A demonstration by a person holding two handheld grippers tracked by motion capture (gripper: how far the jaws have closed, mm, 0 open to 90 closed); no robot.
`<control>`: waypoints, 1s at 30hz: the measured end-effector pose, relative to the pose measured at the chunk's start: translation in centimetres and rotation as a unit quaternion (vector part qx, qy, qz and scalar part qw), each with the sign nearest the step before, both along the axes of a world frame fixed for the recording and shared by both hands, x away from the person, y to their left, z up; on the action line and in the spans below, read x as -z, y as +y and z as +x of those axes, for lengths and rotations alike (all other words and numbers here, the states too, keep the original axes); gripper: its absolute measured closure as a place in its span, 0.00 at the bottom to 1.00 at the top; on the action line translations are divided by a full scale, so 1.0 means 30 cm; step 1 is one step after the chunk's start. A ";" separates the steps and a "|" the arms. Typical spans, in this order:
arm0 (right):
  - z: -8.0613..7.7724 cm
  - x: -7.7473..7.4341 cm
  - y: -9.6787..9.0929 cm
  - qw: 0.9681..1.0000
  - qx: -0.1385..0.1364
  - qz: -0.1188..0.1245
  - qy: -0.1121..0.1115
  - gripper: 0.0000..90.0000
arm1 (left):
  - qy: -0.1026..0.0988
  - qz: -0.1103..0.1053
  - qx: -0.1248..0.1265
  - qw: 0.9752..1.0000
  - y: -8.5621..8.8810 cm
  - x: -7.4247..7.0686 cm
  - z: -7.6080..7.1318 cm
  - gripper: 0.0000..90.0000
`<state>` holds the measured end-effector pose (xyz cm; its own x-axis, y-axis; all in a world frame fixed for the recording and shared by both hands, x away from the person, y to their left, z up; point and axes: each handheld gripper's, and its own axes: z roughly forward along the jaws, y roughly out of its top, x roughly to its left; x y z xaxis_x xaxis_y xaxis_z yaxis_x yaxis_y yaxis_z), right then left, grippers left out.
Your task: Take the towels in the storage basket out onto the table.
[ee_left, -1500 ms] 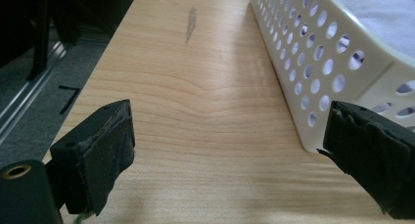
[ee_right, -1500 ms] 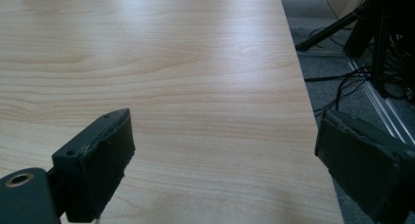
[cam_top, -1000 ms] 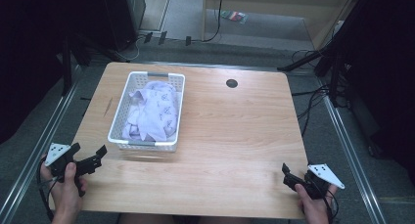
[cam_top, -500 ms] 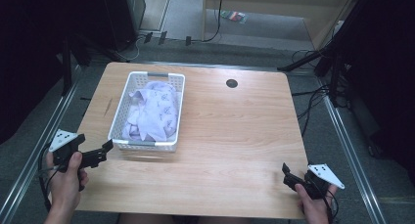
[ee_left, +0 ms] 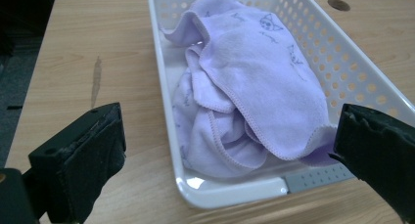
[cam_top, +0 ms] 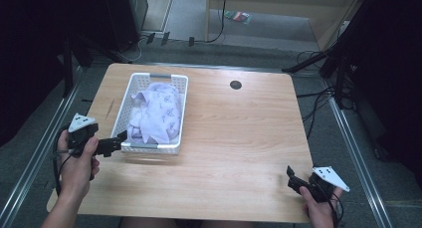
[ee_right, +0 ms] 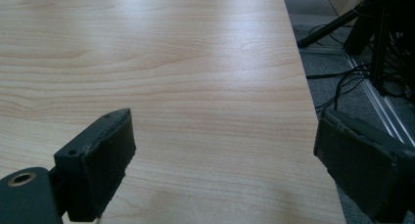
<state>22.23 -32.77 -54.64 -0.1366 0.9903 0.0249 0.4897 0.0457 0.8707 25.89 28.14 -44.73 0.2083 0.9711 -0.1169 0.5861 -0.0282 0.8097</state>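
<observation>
A white perforated plastic basket (cam_top: pixel 149 149) stands on the left half of the wooden table and holds a crumpled lilac cloth (cam_top: pixel 157 113) with small printed figures. My left gripper (cam_top: pixel 118 140) is open, its tips just short of the basket's near left corner. In the left gripper view the basket's near rim (ee_left: pixel 230 190) and the lilac cloth (ee_left: pixel 254 82) lie between the wide-apart jaws of the left gripper (ee_left: pixel 227 153). My right gripper (cam_top: pixel 292 177) is held open at the table's near right corner, above bare wood, and the right gripper (ee_right: pixel 225 150) has nothing between its jaws.
A round cable hole (cam_top: pixel 235 84) sits near the table's far edge. Right of the table run a metal rail (cam_top: pixel 356 153) and loose cables (cam_top: pixel 318 101) on the floor. The table's right edge (ee_right: pixel 306 87) is close to my right gripper.
My left gripper has moved forward and to the right, from the table's near left edge up to the basket's near end. The right gripper has stayed put.
</observation>
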 end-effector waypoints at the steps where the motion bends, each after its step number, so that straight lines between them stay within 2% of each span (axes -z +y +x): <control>1: 0.000 0.000 0.000 1.000 -0.001 0.000 -0.001 0.09 | 0.007 0.004 0.005 1.000 -0.013 -0.006 0.019 0.00; 2: 0.000 0.000 0.000 1.000 -0.001 0.000 -0.001 0.09 | 0.007 0.004 0.005 1.000 -0.013 -0.006 0.019 0.00; 3: 0.000 0.000 0.000 1.000 -0.001 0.000 -0.001 0.09 | 0.019 0.008 0.010 1.000 -0.025 -0.014 0.041 0.00; 4: 0.000 0.000 0.000 1.000 -0.001 0.000 -0.001 0.09 | 0.019 0.008 0.010 1.000 -0.025 -0.014 0.041 0.00; 5: 0.000 0.000 0.000 1.000 -0.001 0.000 -0.001 0.09 | 0.029 0.007 0.012 0.999 -0.035 -0.021 0.061 0.00; 6: 0.000 0.000 0.000 1.000 -0.001 0.000 -0.001 0.09 | 0.029 0.007 0.012 0.999 -0.035 -0.021 0.061 0.00; 7: -0.001 0.000 0.001 1.000 0.001 0.000 -0.001 0.09 | 0.037 0.012 0.014 0.999 -0.046 -0.030 0.078 0.00; 16: 0.000 0.000 0.000 1.000 -0.001 0.000 0.000 0.09 | 0.055 0.038 0.021 0.998 -0.095 -0.075 0.151 0.00; 21: 0.000 0.000 0.000 1.000 -0.001 0.001 0.000 0.09 | 0.083 0.052 0.044 0.994 -0.148 -0.077 0.226 0.00; 22: 0.000 0.000 0.000 1.000 -0.001 0.001 -0.001 0.09 | 0.083 0.052 0.044 0.994 -0.148 -0.077 0.226 0.00; 26: -0.001 0.000 0.000 1.000 -0.003 0.000 -0.001 0.09 | 0.103 0.053 0.053 0.992 -0.188 -0.057 0.277 0.00; 30: -0.001 0.000 0.000 1.000 -0.002 0.002 0.000 0.09 | 0.131 0.050 0.064 0.988 -0.227 -0.023 0.342 0.00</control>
<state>22.19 -32.76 -54.63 -0.1407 0.9896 0.0287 0.4890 0.0442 0.8712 36.15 21.34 -44.04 0.3061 0.9479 -0.0879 0.7615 -0.1884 0.6201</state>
